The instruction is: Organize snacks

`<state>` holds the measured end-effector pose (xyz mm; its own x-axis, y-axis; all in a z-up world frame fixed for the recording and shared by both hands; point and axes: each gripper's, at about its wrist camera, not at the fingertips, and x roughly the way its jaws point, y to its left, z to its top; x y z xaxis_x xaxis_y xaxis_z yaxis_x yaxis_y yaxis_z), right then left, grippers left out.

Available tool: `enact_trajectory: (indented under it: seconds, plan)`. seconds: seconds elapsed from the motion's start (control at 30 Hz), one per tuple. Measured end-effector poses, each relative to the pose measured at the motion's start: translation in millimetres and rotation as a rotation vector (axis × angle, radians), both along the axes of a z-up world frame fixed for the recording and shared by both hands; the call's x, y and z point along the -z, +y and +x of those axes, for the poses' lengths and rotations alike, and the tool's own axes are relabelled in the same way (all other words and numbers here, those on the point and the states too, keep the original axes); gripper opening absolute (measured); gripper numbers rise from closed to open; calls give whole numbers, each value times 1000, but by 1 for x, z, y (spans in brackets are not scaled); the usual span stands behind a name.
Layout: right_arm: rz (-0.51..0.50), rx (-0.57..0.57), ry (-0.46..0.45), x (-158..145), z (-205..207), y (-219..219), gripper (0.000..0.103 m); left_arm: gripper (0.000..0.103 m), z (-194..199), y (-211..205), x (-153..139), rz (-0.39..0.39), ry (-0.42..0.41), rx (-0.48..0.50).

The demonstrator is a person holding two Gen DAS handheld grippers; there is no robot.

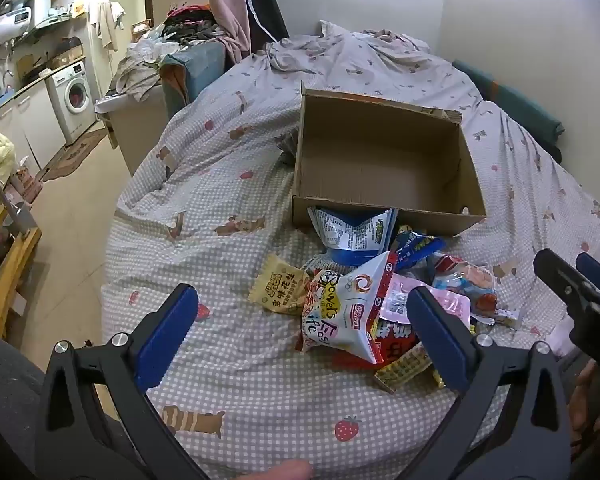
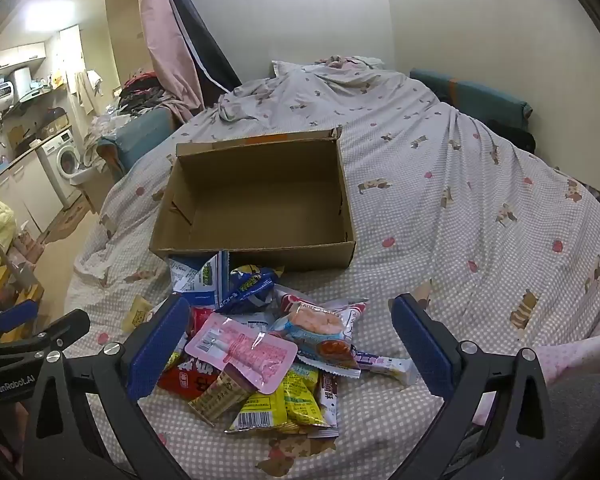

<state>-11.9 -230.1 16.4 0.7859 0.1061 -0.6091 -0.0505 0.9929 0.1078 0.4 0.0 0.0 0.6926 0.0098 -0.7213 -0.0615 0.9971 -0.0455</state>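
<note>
A heap of snack packets (image 1: 372,292) lies on the bed in front of an open, empty cardboard box (image 1: 380,160). In the right wrist view the heap (image 2: 260,344) has a pink packet (image 2: 240,346) on top and yellow packets (image 2: 284,404) at the front; the box (image 2: 260,200) stands behind it. My left gripper (image 1: 304,320) is open above the bed, its right finger over the heap's near edge. My right gripper (image 2: 292,340) is open, straddling the heap from above. Neither holds anything. The right gripper also shows in the left wrist view (image 1: 580,284).
The bed (image 1: 228,360) has a checked cover with strawberry prints. A rumpled duvet (image 2: 320,80) lies at the far end by the wall. Left of the bed are the floor, a washing machine (image 1: 74,94) and a clothes-covered cabinet (image 1: 148,68).
</note>
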Motion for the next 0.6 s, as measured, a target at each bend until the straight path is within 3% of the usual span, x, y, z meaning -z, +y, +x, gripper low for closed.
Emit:
enact_trajectory:
  seconds: [0.6]
  plan:
    - [2,1,5,-1,1,1,103,103,0,5,0,-8,2,-16]
